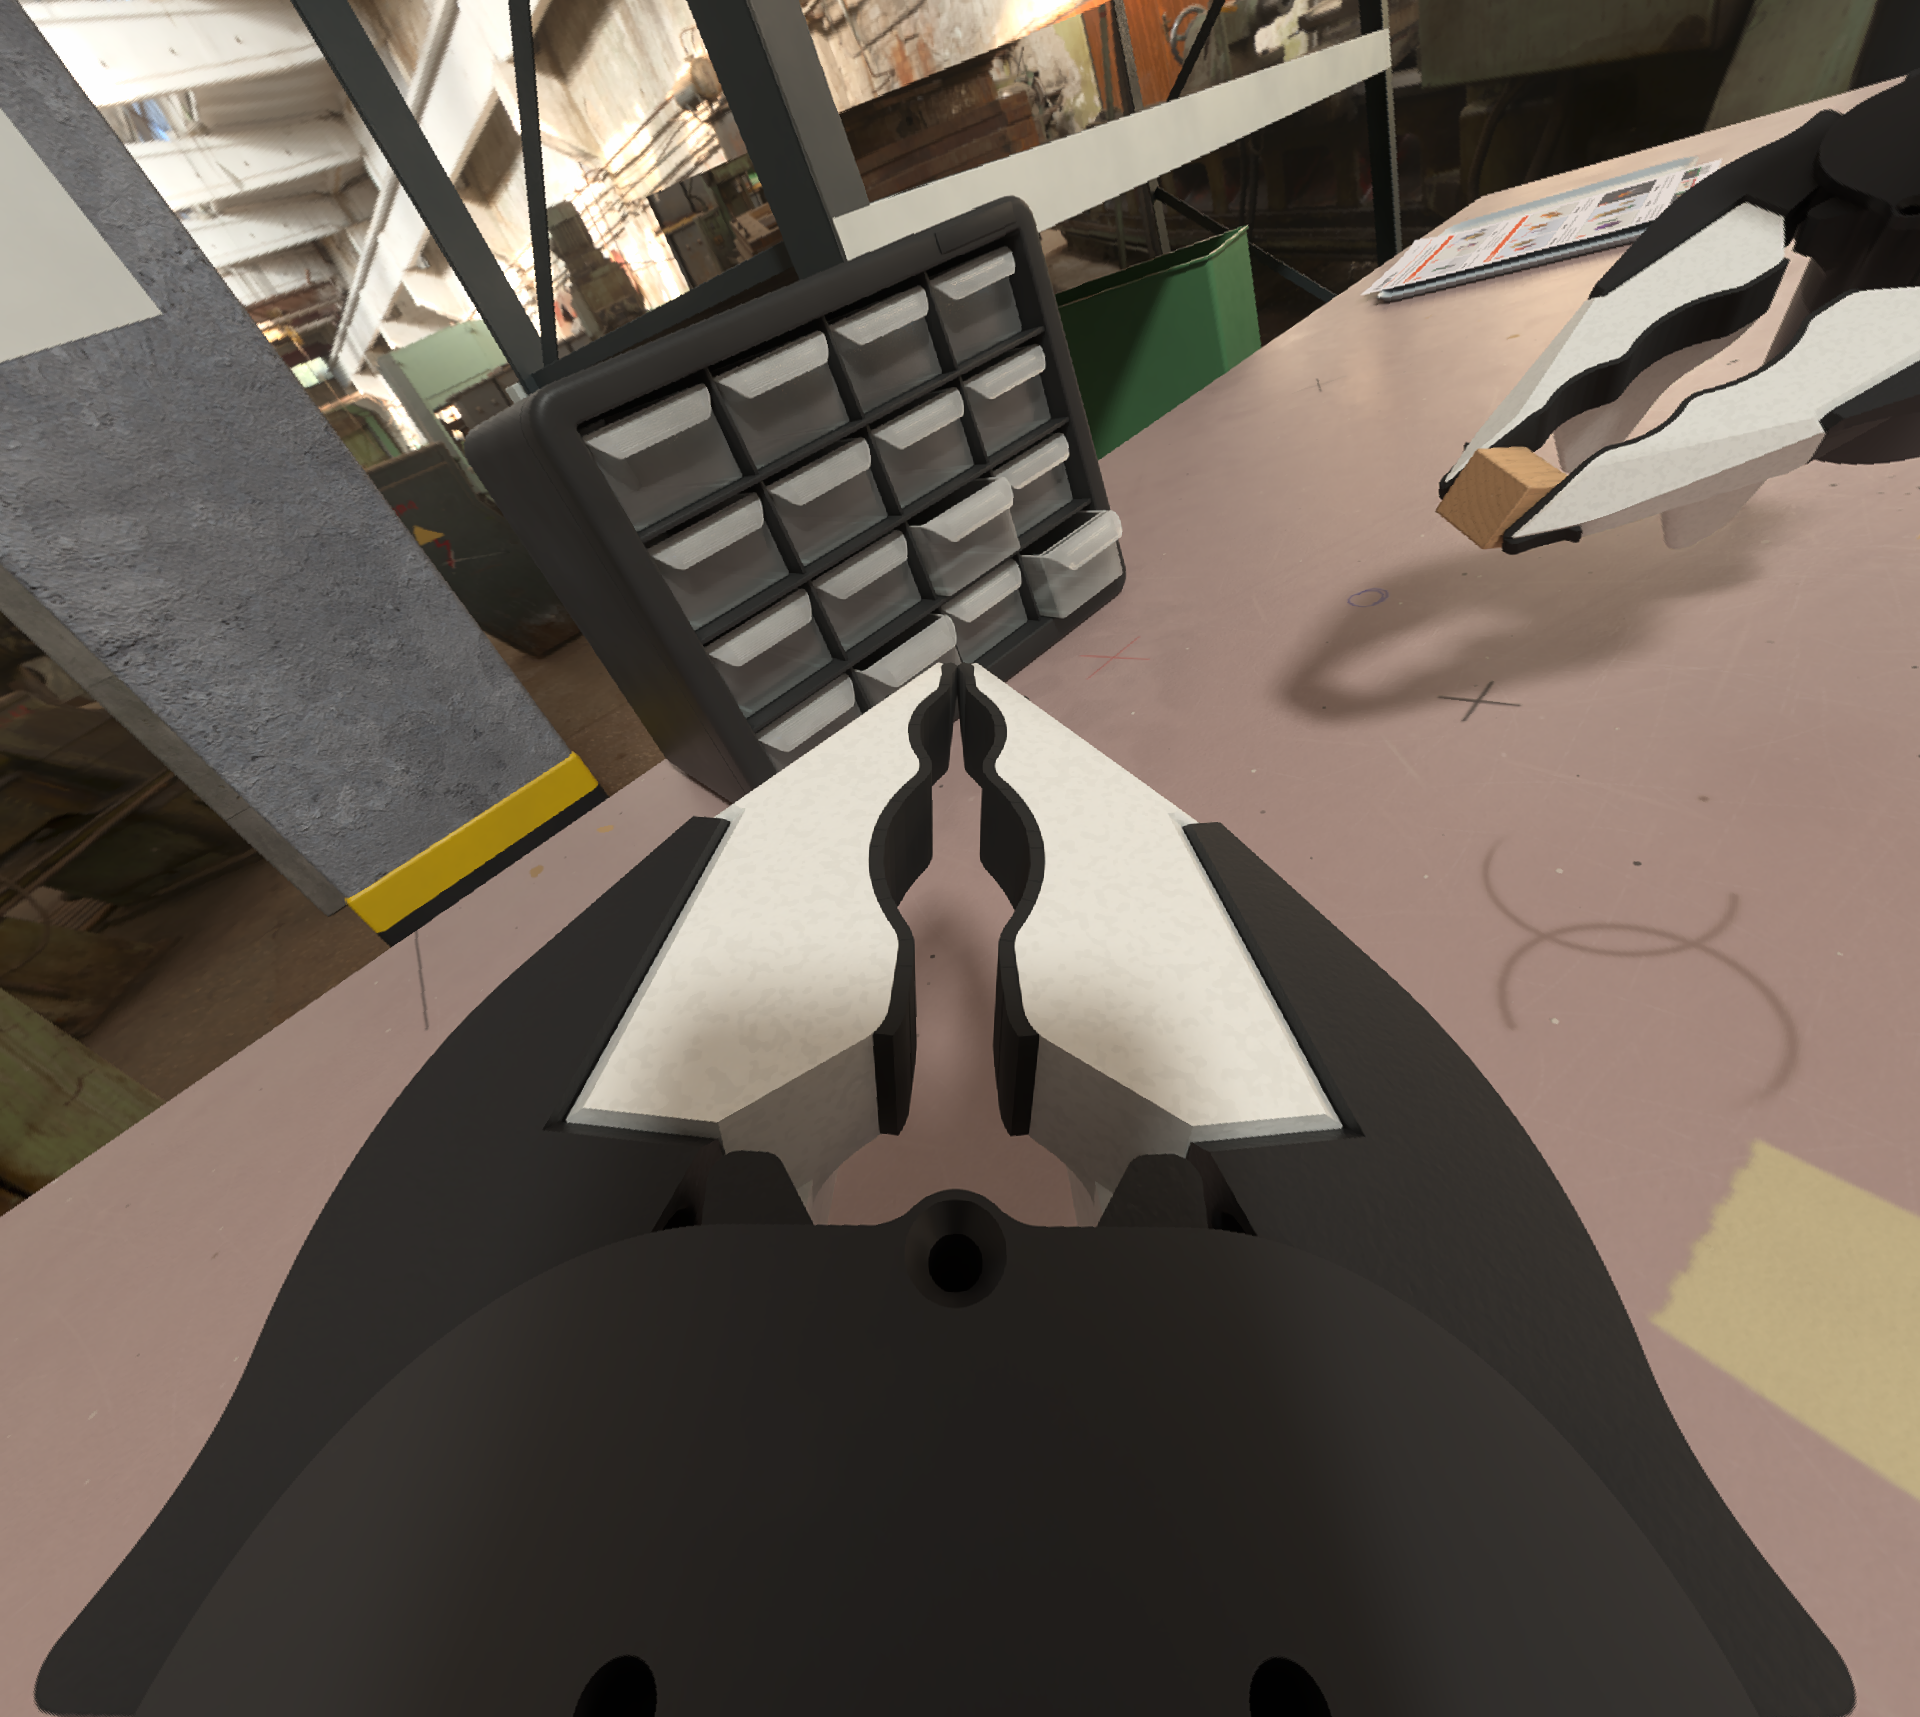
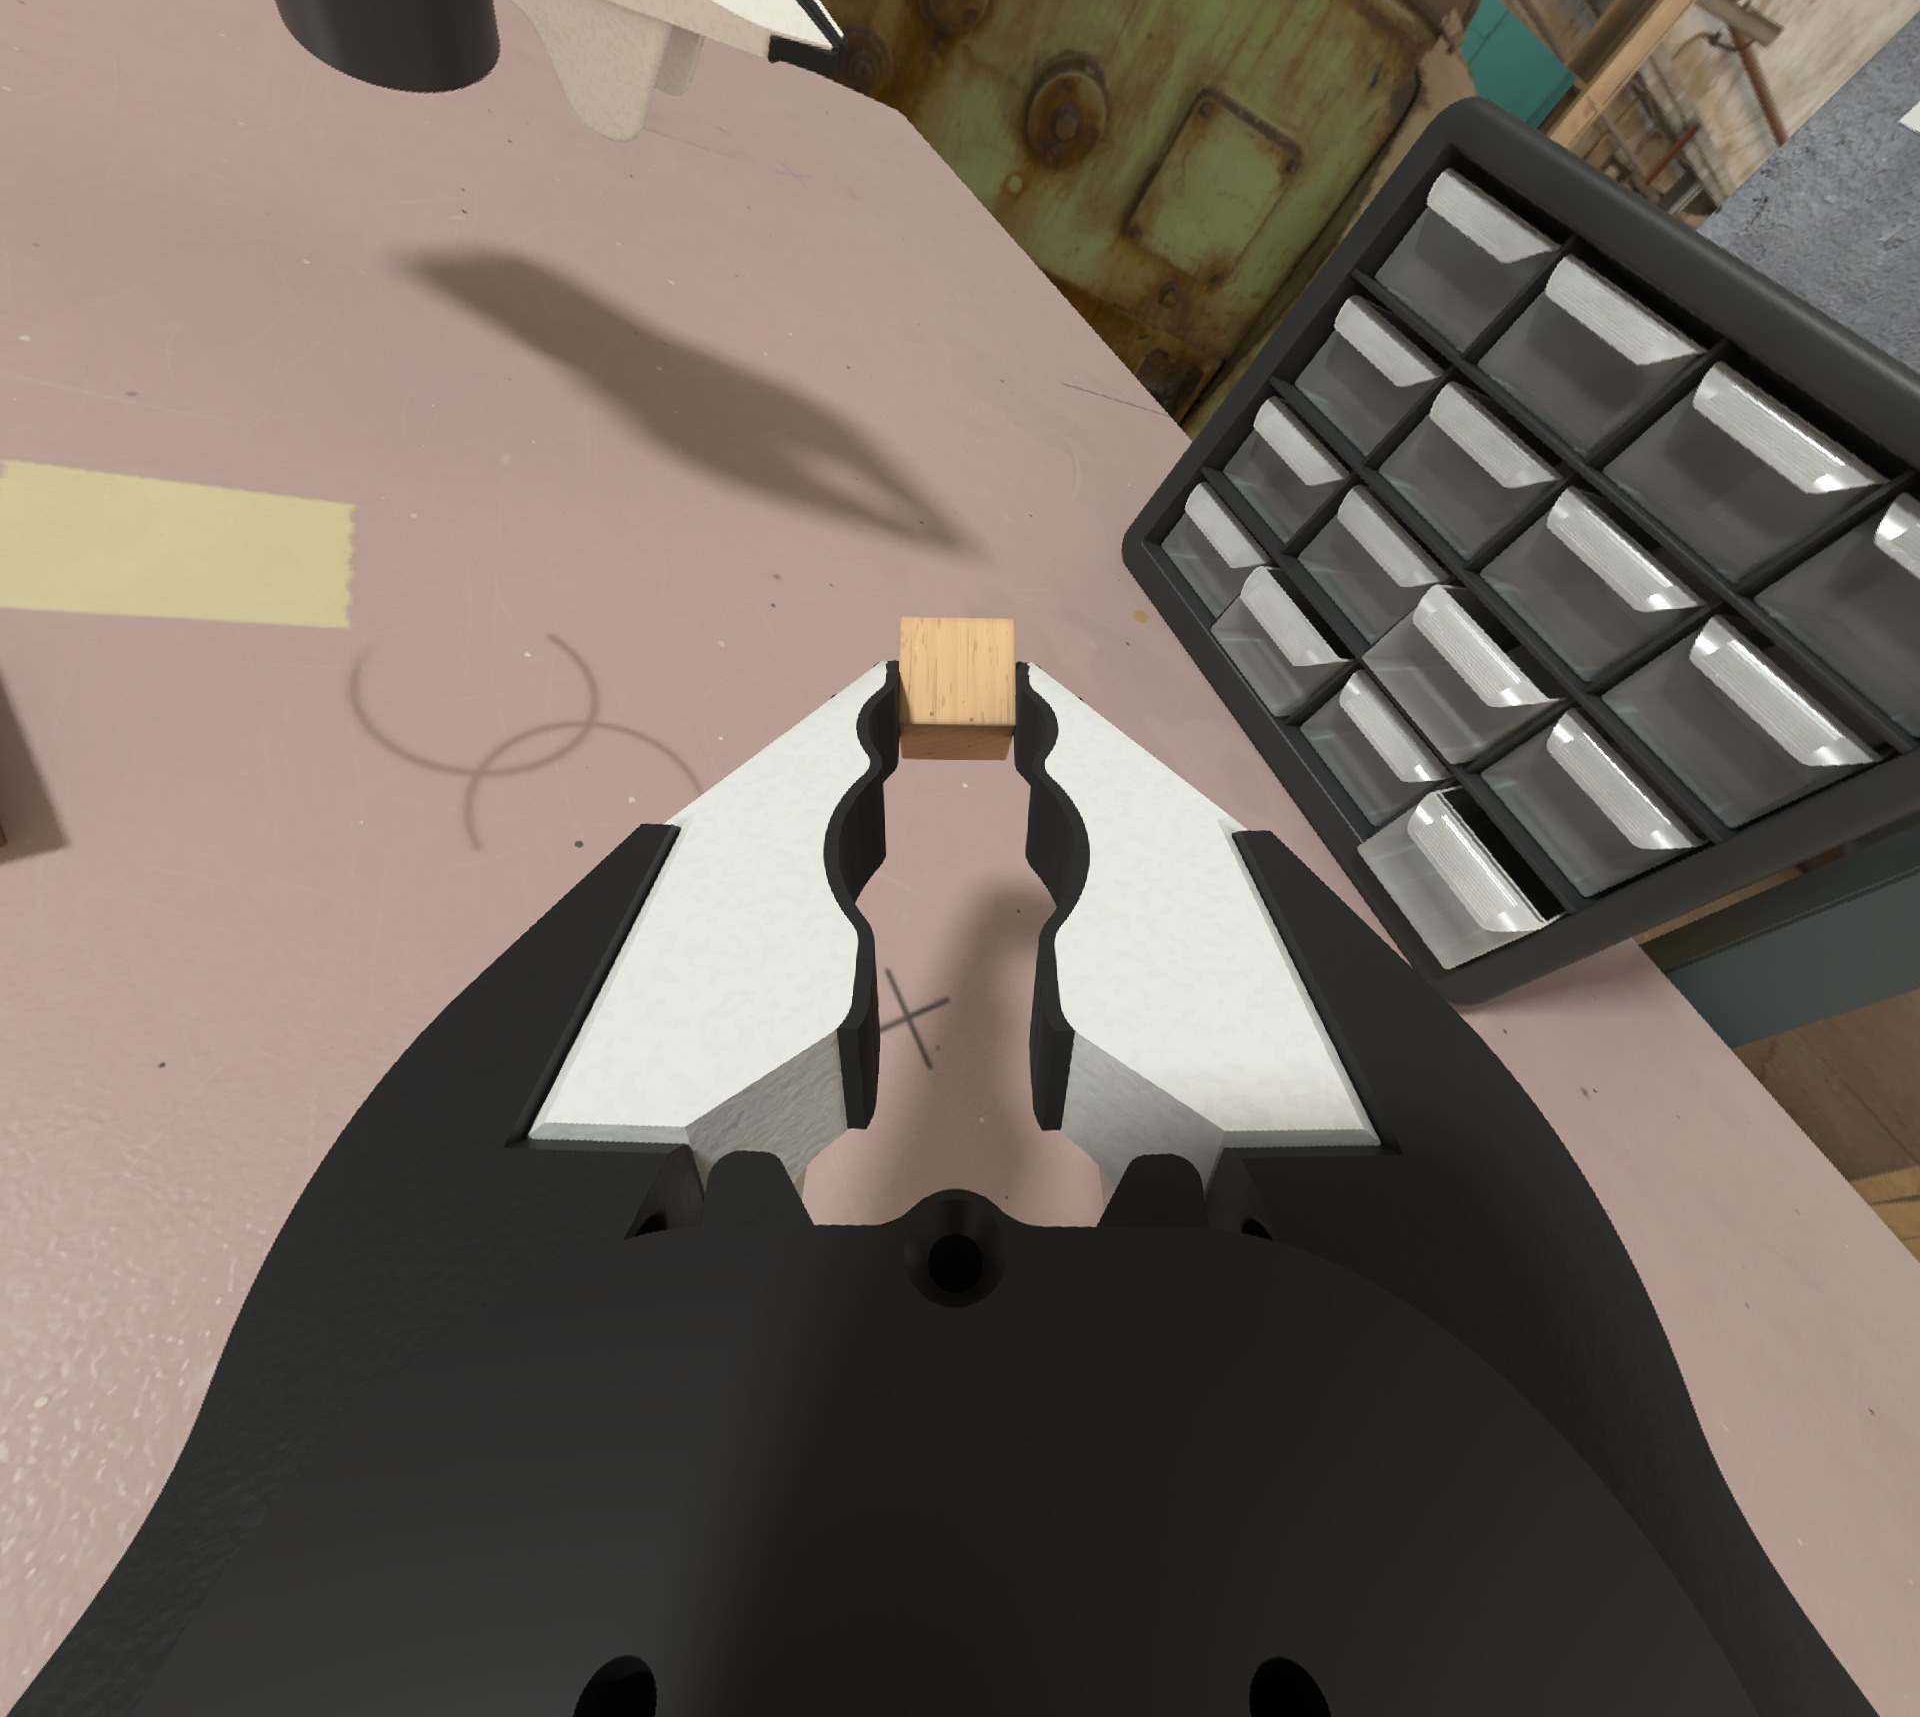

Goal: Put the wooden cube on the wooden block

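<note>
My right gripper (image 2: 956, 696) is shut on a small light wooden cube (image 2: 956, 680), which it holds at its fingertips above the pink table (image 2: 520, 888). In the left wrist view the right gripper (image 1: 1496, 514) and the cube (image 1: 1488, 491) show at the right, raised over their shadow. My left gripper (image 1: 958, 678) is shut and empty, and points at a drawer cabinet. It also shows at the top left of the right wrist view (image 2: 821, 41). A dark brown shape (image 2: 21, 774) touches the left edge of the right wrist view; I cannot tell if it is the wooden block.
A black cabinet of small clear drawers (image 1: 862, 483) stands at the table's edge, also seen in the right wrist view (image 2: 1558, 587). A yellow tape patch (image 1: 1808, 1324) and a leaflet (image 1: 1538, 233) lie on the table. A grey pillar (image 1: 208, 524) and a green bin (image 1: 1164, 337) stand beyond.
</note>
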Controlling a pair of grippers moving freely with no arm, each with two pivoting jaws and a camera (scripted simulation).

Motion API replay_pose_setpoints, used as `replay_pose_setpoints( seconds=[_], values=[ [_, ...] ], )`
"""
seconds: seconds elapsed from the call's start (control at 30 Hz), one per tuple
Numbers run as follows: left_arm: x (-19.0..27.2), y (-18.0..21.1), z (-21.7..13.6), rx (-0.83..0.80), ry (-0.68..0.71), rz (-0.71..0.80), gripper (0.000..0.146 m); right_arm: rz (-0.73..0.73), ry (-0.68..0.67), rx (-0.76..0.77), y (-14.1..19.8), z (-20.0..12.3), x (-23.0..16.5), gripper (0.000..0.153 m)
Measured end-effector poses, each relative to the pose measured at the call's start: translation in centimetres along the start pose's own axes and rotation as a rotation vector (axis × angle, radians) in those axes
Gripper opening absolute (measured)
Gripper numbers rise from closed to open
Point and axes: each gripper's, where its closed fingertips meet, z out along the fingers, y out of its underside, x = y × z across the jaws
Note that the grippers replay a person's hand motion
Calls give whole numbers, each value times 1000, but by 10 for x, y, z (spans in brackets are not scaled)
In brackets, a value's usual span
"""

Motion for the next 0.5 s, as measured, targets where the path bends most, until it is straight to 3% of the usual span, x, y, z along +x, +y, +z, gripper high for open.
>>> replay_pose_setpoints(
  seconds=[0.5],
  values=[
    [-1,0,0,0,-4,-1,0,0,-6,-8,1,1,-1,21]
  ],
)
